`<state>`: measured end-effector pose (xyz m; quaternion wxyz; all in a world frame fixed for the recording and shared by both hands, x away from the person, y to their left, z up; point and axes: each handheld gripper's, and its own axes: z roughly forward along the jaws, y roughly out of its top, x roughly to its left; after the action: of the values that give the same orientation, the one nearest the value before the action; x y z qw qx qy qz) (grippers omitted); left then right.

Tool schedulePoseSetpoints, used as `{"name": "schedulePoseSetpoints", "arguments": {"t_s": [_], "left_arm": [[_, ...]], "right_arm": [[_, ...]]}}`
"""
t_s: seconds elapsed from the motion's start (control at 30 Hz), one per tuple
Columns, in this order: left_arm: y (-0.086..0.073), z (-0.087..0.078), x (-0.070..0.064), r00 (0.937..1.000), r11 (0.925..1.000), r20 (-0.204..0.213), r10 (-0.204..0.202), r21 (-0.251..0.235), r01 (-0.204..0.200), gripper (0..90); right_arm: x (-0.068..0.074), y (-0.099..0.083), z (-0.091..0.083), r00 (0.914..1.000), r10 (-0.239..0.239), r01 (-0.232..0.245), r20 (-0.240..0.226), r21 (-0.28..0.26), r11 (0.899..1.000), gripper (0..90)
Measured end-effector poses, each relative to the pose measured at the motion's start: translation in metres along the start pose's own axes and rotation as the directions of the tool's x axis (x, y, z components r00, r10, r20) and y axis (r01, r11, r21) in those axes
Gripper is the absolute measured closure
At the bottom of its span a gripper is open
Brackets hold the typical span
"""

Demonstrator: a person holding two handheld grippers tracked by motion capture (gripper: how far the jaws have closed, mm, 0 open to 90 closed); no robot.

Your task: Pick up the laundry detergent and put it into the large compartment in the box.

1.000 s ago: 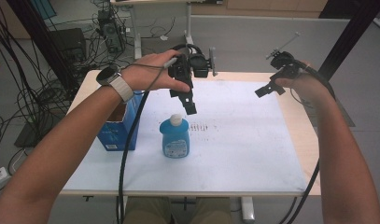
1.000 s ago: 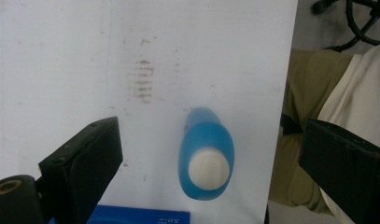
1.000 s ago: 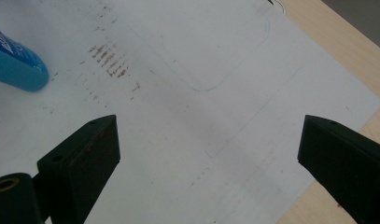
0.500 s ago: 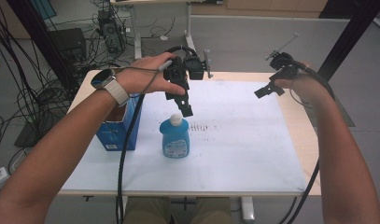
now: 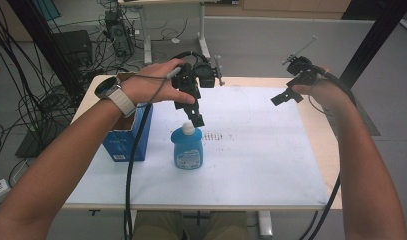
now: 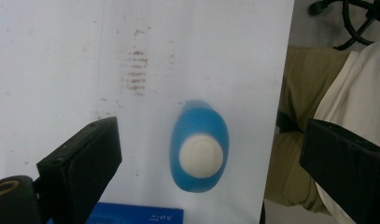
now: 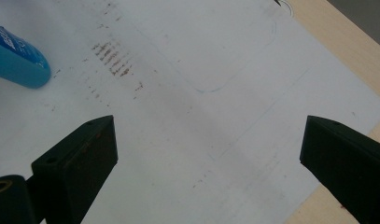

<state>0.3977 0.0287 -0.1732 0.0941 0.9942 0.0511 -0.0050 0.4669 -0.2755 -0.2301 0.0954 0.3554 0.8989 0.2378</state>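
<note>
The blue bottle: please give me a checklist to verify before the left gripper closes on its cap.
1. Left gripper open: ok, jaws stand wide apart.
2. White cap between the jaws: ok in the left gripper view.
3. Blue bottle upright on the white sheet: ok.
4. Jaws low enough to grip the cap: cannot tell.
5. Blue box apart from the bottle: ok.
6. Right gripper away from the bottle, open: ok.
</note>
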Motion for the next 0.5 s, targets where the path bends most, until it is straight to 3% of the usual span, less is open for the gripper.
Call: {"name": "schedulePoseSetpoints", "arguments": {"t_s": [0.17, 0.5], "left_arm": [[-0.0049, 0.0094, 0.0008, 1.0, 1.0, 0.004, 0.0, 0.008, 0.0, 6.1], [-0.0057, 0.0113, -0.0007, 0.9995, 0.9998, 0.021, 0.022, -0.005, -0.022, 6.8]], "right_arm": [[-0.0006, -0.0004, -0.0009, 1.0, 0.002, -0.002, 0.003, -0.003, 1.0, 4.0], [0.0008, 0.0002, 0.0002, 1.0, -0.001, 0.001, 0.0, 0.003, 1.0, 4.0]]}}
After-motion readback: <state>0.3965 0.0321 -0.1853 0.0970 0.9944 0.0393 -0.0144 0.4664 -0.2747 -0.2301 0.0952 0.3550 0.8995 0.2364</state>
